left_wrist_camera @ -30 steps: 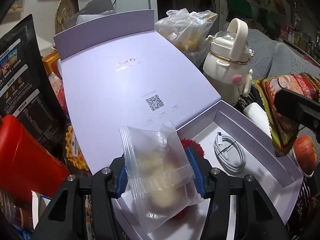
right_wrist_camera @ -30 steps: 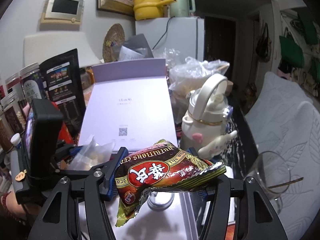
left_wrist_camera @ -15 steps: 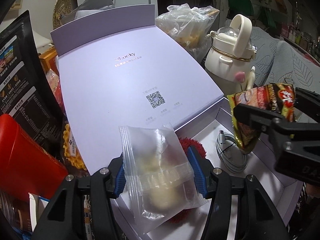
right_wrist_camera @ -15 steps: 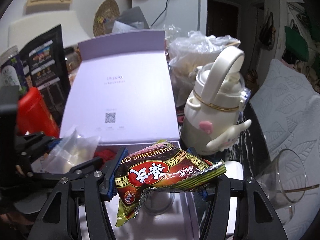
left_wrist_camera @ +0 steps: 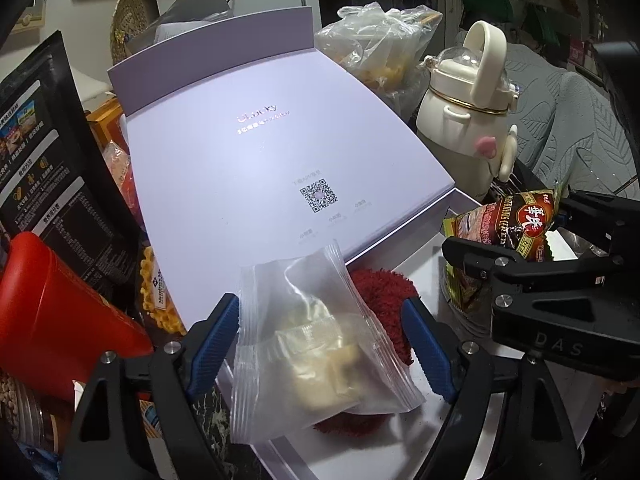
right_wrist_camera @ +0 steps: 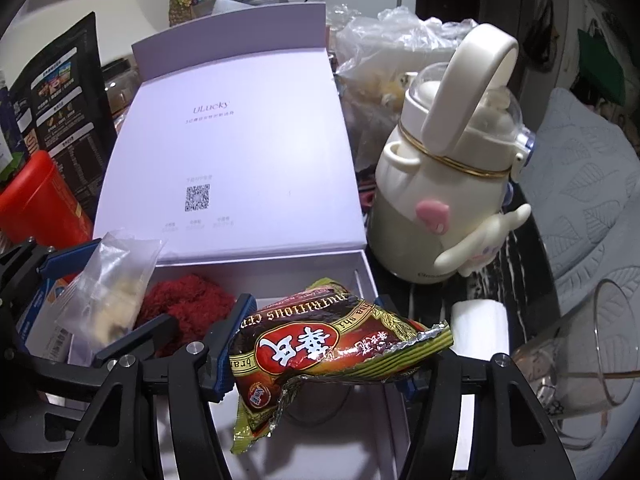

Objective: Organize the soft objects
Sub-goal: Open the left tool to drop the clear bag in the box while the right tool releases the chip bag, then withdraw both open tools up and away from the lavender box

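A clear plastic bag [left_wrist_camera: 320, 344] of pale pieces lies on a red fluffy thing [left_wrist_camera: 380, 292] in the open white box [left_wrist_camera: 424, 276]. My left gripper [left_wrist_camera: 320, 306] straddles the bag. Its jaws are opening, and the blue pads stand off the bag's sides. In the right wrist view the same clear bag [right_wrist_camera: 108, 296] and left gripper [right_wrist_camera: 104, 300] show at the left, beside the red fluffy thing [right_wrist_camera: 188, 300]. My right gripper [right_wrist_camera: 314, 308] is shut on a brown and green snack packet [right_wrist_camera: 320, 352], held over the box [right_wrist_camera: 372, 280]. The left wrist view shows this packet [left_wrist_camera: 508, 228] and right gripper [left_wrist_camera: 520, 228] at the right.
The box's lilac lid [left_wrist_camera: 260, 160] leans open behind. A cream handled bottle [right_wrist_camera: 448, 200] and a glass [right_wrist_camera: 580, 360] stand right of the box, with a white roll [right_wrist_camera: 480, 328] beside it. A red canister [left_wrist_camera: 52, 320] and black pouch [left_wrist_camera: 40, 160] crowd the left.
The left jaws have spread apart and let go of the clear bag. The right gripper has come down over the box with the snack packet, closer to the left gripper.
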`<state>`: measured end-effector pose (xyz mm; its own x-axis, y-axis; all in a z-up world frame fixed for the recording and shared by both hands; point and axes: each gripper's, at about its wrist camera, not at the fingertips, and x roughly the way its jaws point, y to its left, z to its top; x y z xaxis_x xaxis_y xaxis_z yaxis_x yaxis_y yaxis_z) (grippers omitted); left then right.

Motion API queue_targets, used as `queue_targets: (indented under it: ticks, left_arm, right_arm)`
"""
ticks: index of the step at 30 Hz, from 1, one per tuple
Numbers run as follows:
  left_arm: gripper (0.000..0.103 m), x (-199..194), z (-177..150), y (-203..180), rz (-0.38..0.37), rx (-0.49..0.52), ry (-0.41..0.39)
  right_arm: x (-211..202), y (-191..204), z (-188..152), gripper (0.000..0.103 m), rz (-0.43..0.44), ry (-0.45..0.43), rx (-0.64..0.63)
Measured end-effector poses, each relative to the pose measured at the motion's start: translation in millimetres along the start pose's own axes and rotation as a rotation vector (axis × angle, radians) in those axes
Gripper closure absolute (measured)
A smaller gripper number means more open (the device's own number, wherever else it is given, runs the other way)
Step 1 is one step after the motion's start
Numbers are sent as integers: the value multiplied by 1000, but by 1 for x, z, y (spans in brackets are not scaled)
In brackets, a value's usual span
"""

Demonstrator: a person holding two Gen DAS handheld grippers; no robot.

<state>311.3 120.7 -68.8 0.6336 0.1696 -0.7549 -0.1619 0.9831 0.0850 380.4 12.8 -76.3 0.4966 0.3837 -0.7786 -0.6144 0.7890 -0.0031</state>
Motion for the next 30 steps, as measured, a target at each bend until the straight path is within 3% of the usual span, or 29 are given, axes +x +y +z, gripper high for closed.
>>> queue_targets:
  ticks: [6, 8, 19, 30]
  left_arm:
    - [20, -1, -1, 2, 9, -8, 18]
    - [20, -5, -1, 1, 13, -4, 14]
    - [20, -34, 8, 4, 19, -22, -25]
    - [20, -94, 29, 13, 24, -48, -140]
  right_arm:
    - [4, 1, 2, 39, 11, 36, 4]
    - [1, 2, 2, 33, 2, 35, 7]
    - [-41, 4, 6, 32, -67, -34, -11]
    - [-109, 14, 26, 32, -120, -160, -31]
